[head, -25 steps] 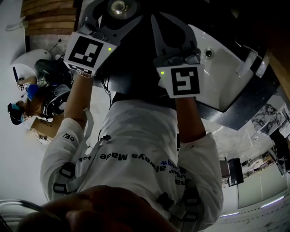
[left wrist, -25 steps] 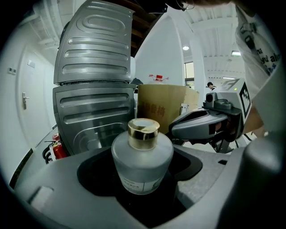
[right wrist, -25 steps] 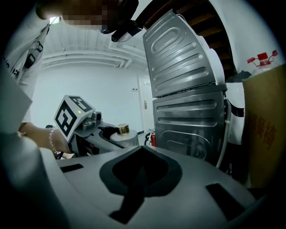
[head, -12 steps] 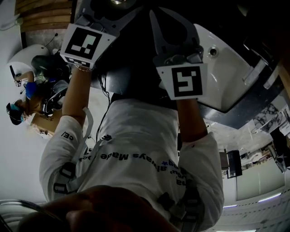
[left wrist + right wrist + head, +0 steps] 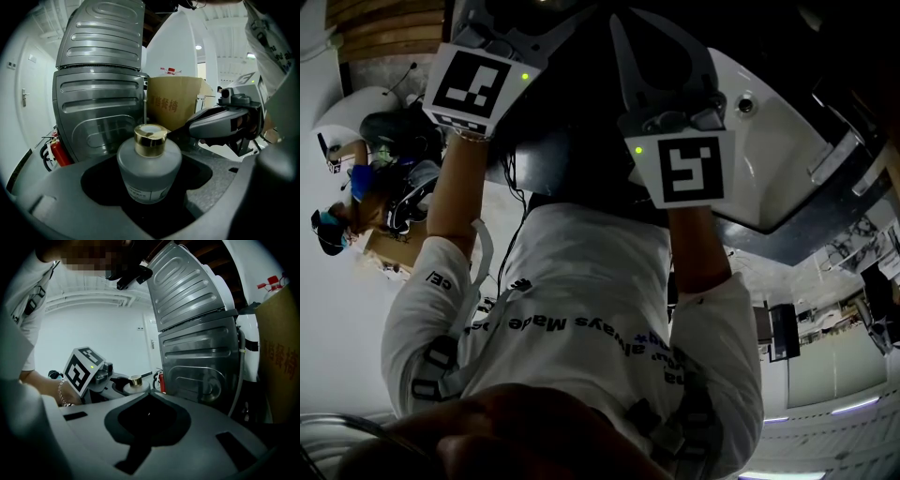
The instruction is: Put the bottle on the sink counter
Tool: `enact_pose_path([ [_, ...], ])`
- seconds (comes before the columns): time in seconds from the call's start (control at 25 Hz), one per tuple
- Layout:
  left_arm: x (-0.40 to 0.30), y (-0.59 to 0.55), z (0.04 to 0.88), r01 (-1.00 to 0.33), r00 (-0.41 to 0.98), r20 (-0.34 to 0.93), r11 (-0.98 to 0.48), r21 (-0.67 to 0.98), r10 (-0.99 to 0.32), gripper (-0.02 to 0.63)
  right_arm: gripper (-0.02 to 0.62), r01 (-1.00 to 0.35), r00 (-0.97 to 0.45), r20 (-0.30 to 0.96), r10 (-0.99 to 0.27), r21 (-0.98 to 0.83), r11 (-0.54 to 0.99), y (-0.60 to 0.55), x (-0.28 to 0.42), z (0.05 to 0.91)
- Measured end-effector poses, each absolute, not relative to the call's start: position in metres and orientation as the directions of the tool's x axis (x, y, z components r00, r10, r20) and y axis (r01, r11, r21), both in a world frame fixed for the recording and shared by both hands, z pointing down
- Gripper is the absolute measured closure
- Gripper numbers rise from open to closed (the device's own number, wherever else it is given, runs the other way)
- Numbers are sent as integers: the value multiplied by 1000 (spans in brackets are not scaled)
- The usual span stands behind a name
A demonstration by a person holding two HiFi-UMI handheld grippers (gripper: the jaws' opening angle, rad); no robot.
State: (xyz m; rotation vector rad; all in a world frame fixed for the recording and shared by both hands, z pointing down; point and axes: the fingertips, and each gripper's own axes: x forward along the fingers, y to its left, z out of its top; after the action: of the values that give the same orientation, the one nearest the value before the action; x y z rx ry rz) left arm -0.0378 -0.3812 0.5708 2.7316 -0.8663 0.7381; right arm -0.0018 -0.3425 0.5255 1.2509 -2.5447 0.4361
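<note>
In the head view, my left hand-held gripper point(image 5: 525, 33) is at the top left. My right hand-held gripper point(image 5: 661, 56) is just beside it. The white sink point(image 5: 787, 159) is on the right, past my right one, so the sink is nearer to my right one than to my left one. The top edge of this view cuts off what my left one holds. I cannot tell for sure which dark part beside the sink is the counter.

In the left gripper view, the bottle point(image 5: 149, 168) sits between my jaws. They press on its round grey body from both sides. The bottle stands straight up, with its gold cap point(image 5: 150, 139) on top. Behind it are a big metal panel point(image 5: 101, 93) and a brown box point(image 5: 176, 101).

In the right gripper view, my jaws are pressed together with nothing in them. My left one is off to the left, and the gold cap pokes up from it.

I think the bottle has to go across to the right to reach the sink side. It should stay straight up on the way. My right one is in between, so it may need to move aside.
</note>
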Motion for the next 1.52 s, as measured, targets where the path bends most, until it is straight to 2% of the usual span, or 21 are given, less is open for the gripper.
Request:
enact_pose_path([
  [1.16, -46, -387, 576, -600, 713, 480, -799, 39, -512, 270, 591, -802, -589, 362, -723, -146, 580, -342, -6, 525],
  [1.52, -45, -387, 577, -584, 690, 482, -809, -70, -540, 267, 591, -811, -575, 352, -739, -126, 571, -336, 2, 507],
])
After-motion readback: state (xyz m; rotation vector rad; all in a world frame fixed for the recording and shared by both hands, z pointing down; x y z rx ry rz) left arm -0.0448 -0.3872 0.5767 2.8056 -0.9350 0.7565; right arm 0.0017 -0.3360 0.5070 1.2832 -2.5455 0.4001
